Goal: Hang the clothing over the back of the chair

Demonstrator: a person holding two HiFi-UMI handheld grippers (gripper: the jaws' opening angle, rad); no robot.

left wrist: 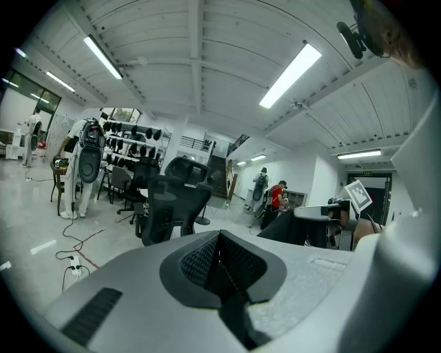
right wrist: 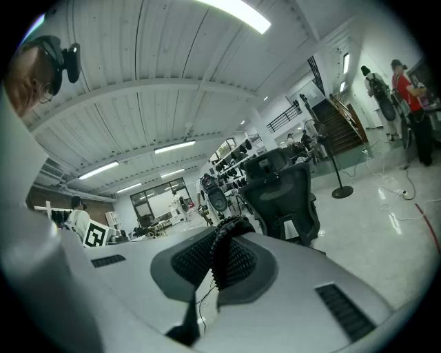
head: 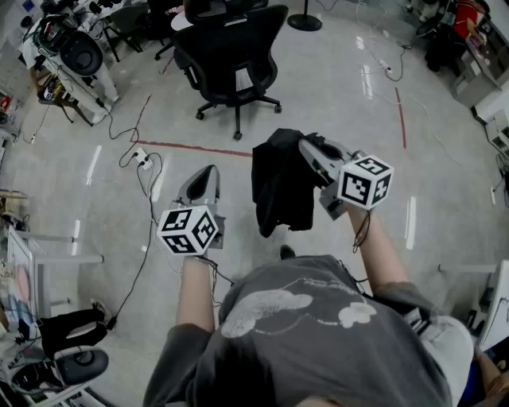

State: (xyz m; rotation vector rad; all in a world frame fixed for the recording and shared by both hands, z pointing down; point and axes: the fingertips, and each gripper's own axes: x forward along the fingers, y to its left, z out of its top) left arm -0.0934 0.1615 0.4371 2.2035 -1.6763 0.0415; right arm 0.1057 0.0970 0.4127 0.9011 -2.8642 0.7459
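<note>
A black office chair point(head: 231, 56) stands on the floor ahead of me, its back towards me; it also shows as the chair point(left wrist: 169, 207) and the chair point(right wrist: 282, 196) in the two gripper views. My right gripper point(head: 306, 147) is shut on a black piece of clothing point(head: 282, 187), which hangs down loosely in the air, well short of the chair. In the right gripper view a ribbed black fold of the clothing point(right wrist: 224, 251) sits pinched between the jaws. My left gripper point(head: 203, 179) is shut and holds nothing, to the left of the cloth and apart from it.
A power strip with cables point(head: 143, 159) lies on the floor at the left, beside a red tape line point(head: 191, 148). Equipment stands point(head: 71, 48) fill the far left. Another dark chair point(head: 219, 8) is behind the first. People point(right wrist: 403, 83) stand far off at the right.
</note>
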